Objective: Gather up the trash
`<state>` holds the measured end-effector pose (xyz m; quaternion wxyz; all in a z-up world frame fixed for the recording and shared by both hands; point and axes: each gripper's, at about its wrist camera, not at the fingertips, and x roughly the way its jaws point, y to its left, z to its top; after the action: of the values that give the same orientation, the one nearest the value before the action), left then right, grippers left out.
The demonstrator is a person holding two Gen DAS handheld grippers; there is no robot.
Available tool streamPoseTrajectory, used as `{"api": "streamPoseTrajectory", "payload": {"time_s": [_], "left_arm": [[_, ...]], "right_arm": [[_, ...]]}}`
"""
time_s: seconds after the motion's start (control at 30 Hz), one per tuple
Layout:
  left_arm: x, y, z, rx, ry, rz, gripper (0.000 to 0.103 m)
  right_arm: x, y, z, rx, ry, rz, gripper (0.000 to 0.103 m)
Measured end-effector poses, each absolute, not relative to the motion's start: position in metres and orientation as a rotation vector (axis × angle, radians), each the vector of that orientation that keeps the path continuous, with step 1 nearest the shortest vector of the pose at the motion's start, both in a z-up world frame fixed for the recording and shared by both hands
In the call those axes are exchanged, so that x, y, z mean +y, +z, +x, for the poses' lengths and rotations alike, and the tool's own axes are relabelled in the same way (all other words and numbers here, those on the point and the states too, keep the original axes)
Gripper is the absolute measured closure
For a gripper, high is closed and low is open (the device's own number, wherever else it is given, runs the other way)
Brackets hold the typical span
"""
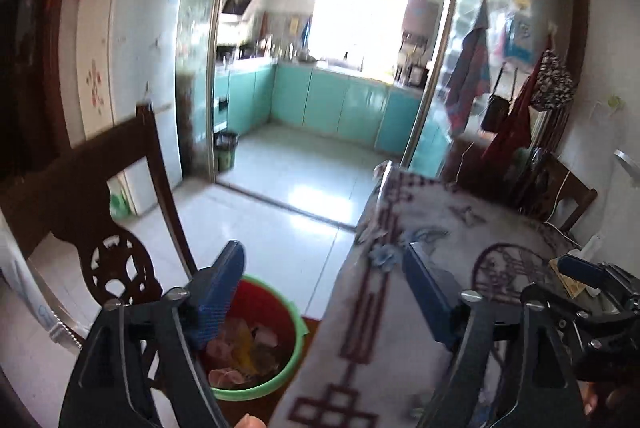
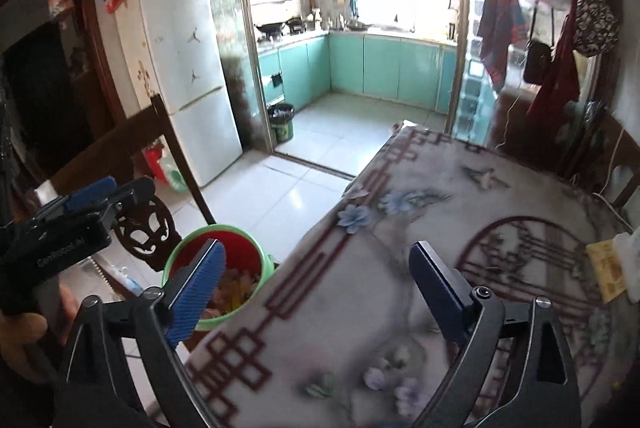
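Both hand-held grippers, left (image 1: 324,268) and right (image 2: 316,266), gape wide and empty above the flower-patterned bench (image 2: 400,248); the red, green-rimmed trash bucket (image 2: 244,248) sits below beside a dark wooden chair (image 1: 80,188).

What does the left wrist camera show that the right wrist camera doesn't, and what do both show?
Only the left wrist view: the right hand-held gripper at its right edge, beyond the left hand-held gripper, whose jaws stand open and empty.

Only the right wrist view: the stove with a wok, a red container beside the fridge, and the yellow packet in clear sight on the table.

Both: the red bin with a green rim holding trash, the patterned tablecloth, the dark carved chair, the white fridge and the teal kitchen cabinets.
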<state>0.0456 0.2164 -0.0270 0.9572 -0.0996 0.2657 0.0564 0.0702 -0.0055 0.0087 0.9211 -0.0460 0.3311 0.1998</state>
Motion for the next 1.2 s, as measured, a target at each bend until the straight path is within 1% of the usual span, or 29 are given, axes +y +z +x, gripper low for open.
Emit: {"api": "streamPoseTrajectory", "payload": {"time_s": [0.1,0.13,0.3,0.57,0.7,1.2], "left_arm": [[0.179,-0.006,0.029,0.503,0.158,-0.134,0.016],[0.165,0.000,0.025,0.497,0.163,-0.129,0.016],[0.118,0.025,0.005,0.472,0.056,-0.177,0.016],[0.066,0.049,-0.017,0.443,0.130,-0.120,0.016],[0.055,0.048,-0.026,0.420,0.220,-0.107,0.016],[0.041,0.040,-0.020,0.489,0.198,-0.150,0.016]], "right_arm": [[-0.032,0.024,0.053,0.631,0.398,-0.087,0.005],[-0.041,0.029,0.046,0.612,0.400,-0.084,0.000],[-0.082,0.045,0.026,0.555,0.367,-0.095,0.000],[-0.141,0.051,0.004,0.503,0.319,-0.023,0.000],[-0.164,0.053,-0.003,0.489,0.290,0.010,0.000],[-0.203,0.049,-0.006,0.509,0.221,0.058,0.000]]}}
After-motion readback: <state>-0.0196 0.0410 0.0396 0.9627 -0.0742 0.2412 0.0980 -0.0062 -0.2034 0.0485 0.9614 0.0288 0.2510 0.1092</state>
